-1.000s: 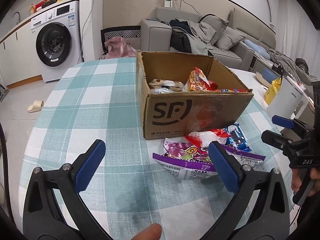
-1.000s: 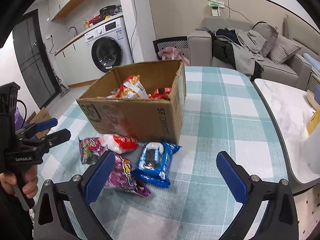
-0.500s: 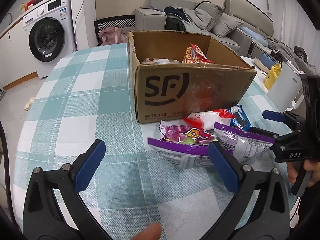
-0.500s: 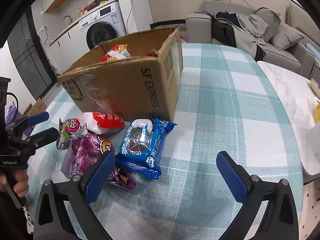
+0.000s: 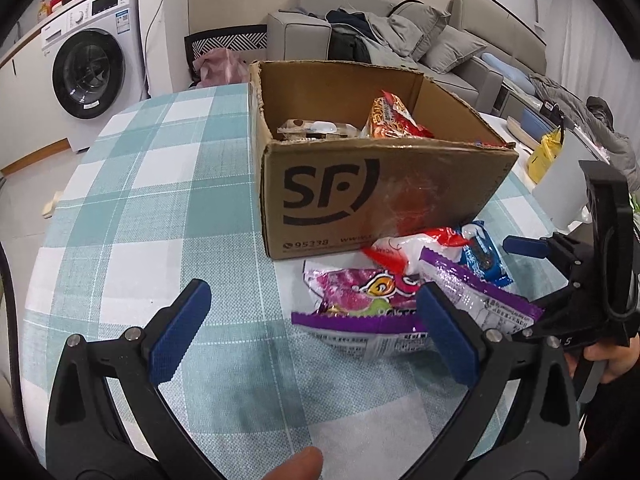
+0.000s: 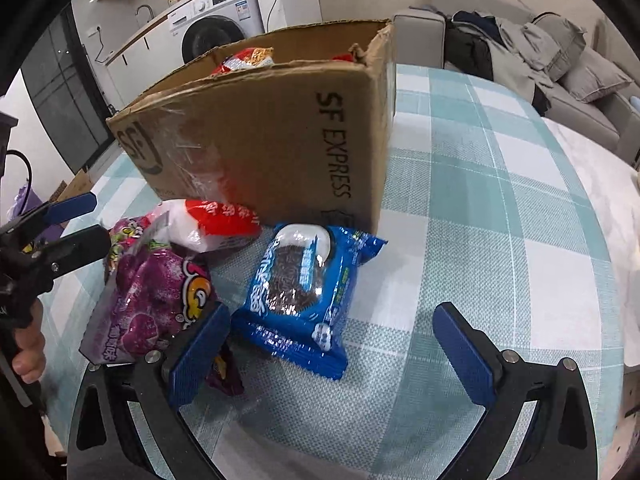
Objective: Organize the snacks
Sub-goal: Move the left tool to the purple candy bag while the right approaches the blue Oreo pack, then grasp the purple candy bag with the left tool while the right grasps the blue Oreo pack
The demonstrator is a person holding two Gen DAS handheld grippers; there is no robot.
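Crowding the cardboard box (image 5: 380,200): purple packet (image 6: 148,304) overlapping red-and-white packet (image 6: 216,224), blue packet (image 6: 304,292) beside.

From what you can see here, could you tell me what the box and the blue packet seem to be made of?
Box: brown corrugated cardboard, matte, torn rim, a glossy tape patch.
Blue packet: likely thin plastic film, shiny, crinkled, with bright glare spots.

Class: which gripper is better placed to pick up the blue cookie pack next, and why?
Right. The right gripper is open, with the blue cookie pack just ahead between its fingers. The left gripper faces the purple packet, so the blue pack lies beyond it.
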